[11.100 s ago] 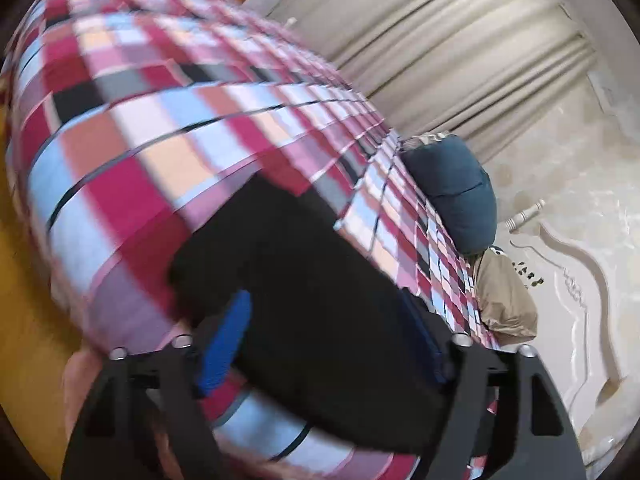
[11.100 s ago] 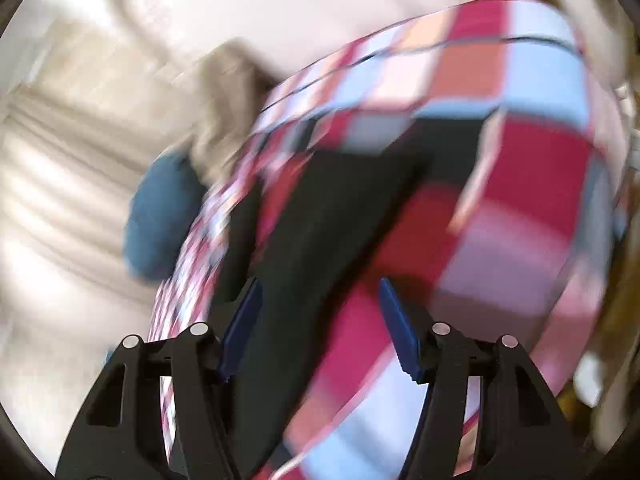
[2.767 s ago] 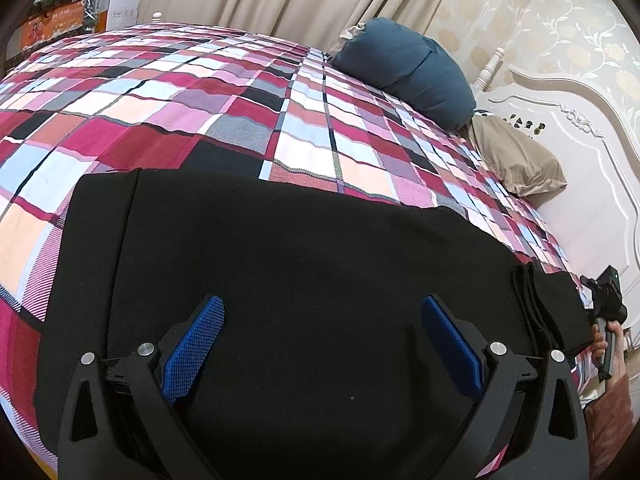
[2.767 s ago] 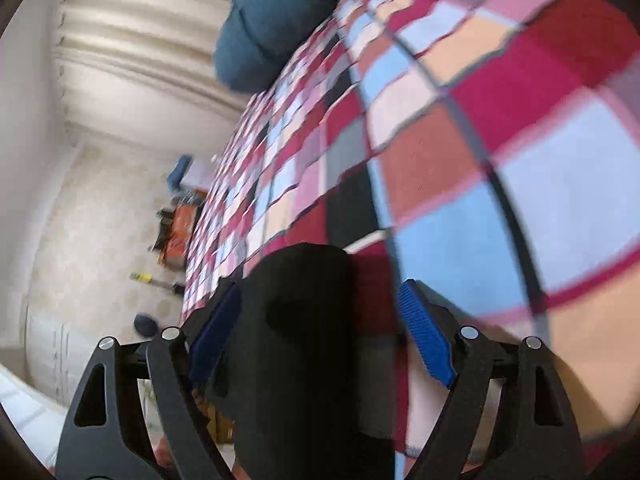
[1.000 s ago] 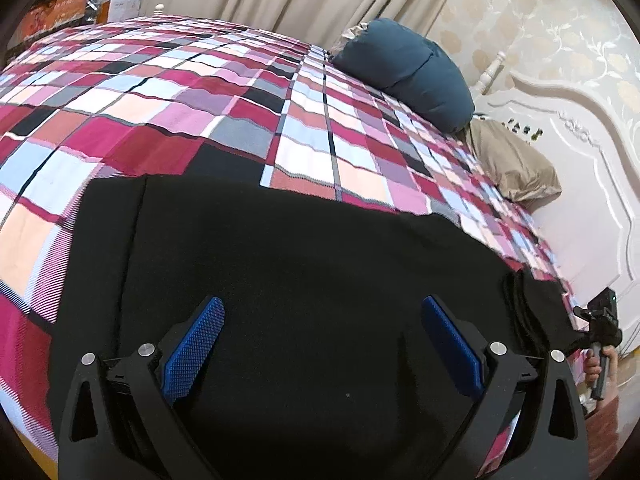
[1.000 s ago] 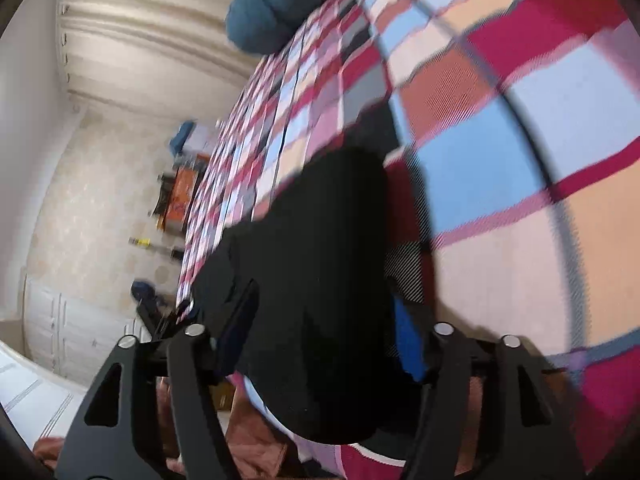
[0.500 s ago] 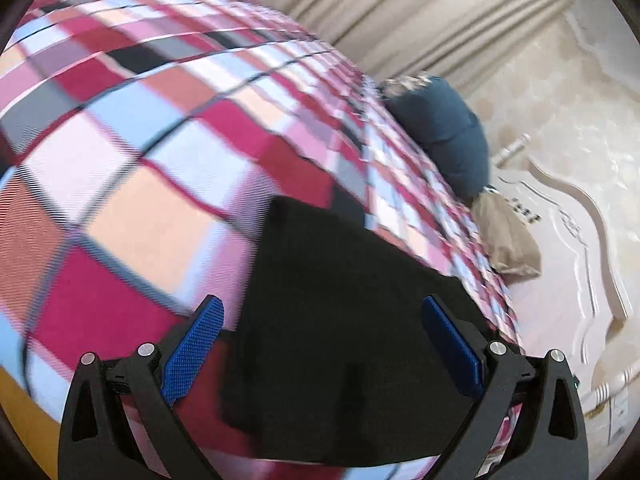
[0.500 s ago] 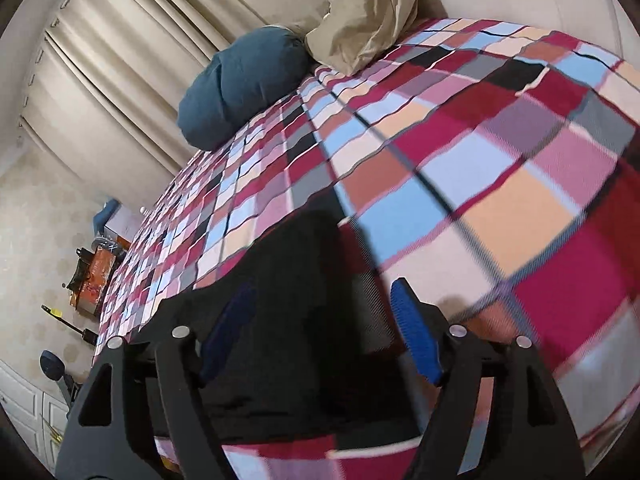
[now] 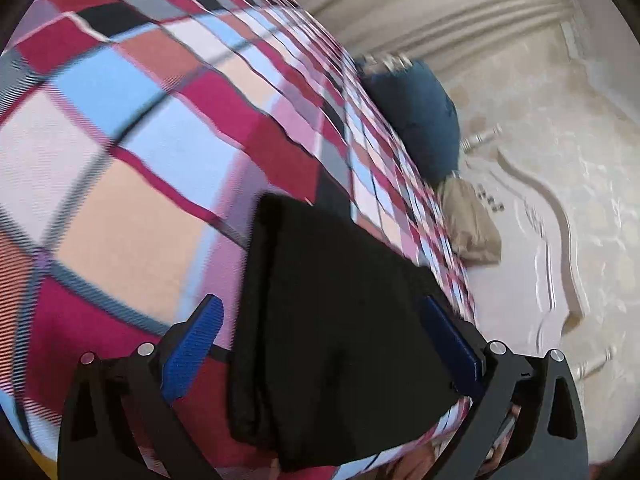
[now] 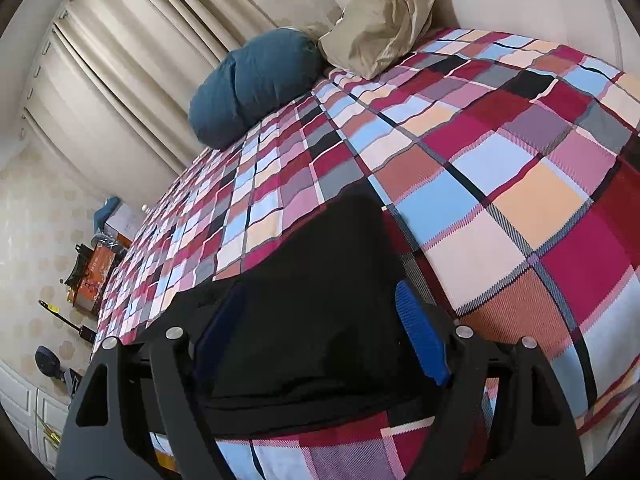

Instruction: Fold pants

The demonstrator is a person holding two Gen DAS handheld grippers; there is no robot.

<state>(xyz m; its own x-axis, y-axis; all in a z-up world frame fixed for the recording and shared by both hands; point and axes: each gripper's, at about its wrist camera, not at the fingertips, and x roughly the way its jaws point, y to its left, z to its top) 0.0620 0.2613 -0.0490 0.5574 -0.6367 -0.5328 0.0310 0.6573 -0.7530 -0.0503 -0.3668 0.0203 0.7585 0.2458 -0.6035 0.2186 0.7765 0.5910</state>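
Observation:
Black pants (image 9: 332,320) lie folded into a flat stack on the plaid bedspread (image 9: 120,160). In the left wrist view my left gripper (image 9: 324,340) hovers open above the stack's left end, which sits in the wide gap between the blue pads (image 9: 196,340) without being pressed. In the right wrist view the pants (image 10: 320,272) spread out under my right gripper (image 10: 320,332). Its jaws are opening, with cloth below and between them but nothing gripped. The near edge of the stack shows several layers.
A dark blue pillow (image 10: 256,84) and a tan pillow (image 10: 384,16) rest at the head of the bed by the white headboard (image 9: 560,240). Beige curtains (image 10: 120,80) hang behind. Boxes and clutter (image 10: 92,276) stand on the floor beyond the bed's far side.
The left view swung from the middle of the pants to their left end and rolled. The right gripper widened and lifted back from the cloth end, which now lies flat.

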